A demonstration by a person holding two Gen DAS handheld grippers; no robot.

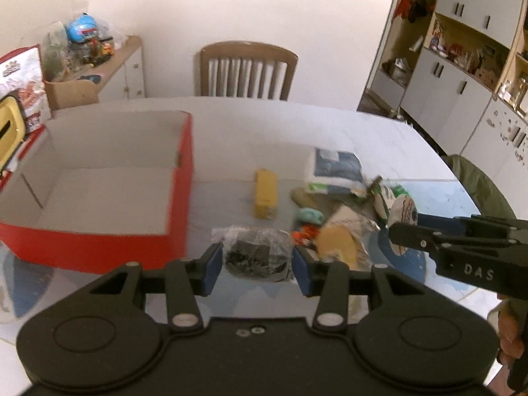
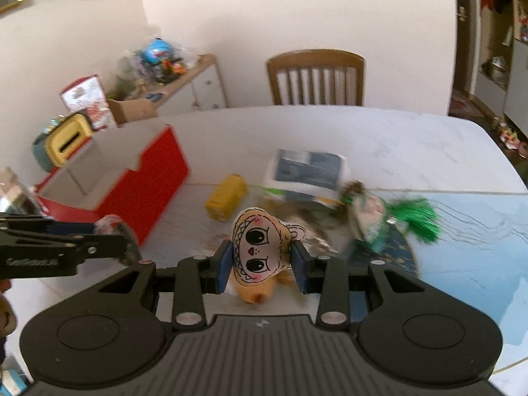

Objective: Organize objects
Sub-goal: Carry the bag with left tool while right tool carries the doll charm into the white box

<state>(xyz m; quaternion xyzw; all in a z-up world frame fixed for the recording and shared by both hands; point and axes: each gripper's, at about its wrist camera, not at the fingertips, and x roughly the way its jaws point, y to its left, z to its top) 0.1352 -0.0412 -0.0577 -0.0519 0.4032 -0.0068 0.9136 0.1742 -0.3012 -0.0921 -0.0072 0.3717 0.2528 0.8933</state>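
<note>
While the red box [image 1: 99, 241] sat open-topped at the table's [image 1: 264, 125] left, the left gripper [image 1: 256, 265] pinched a crinkly clear bag of dark pieces [image 1: 257, 250] beside it. Marked "DAS", the right gripper [image 2: 260, 269] squeezed a cartoon-face plush [image 2: 260, 250] above the clutter; its other lettering was perhaps too blurred to read.

Wooden chair [image 1: 248, 70] top centre behind table; cluttered sideboard [image 1: 127, 66] upper left; white cupboards [image 1: 462, 66] upper right.
</note>
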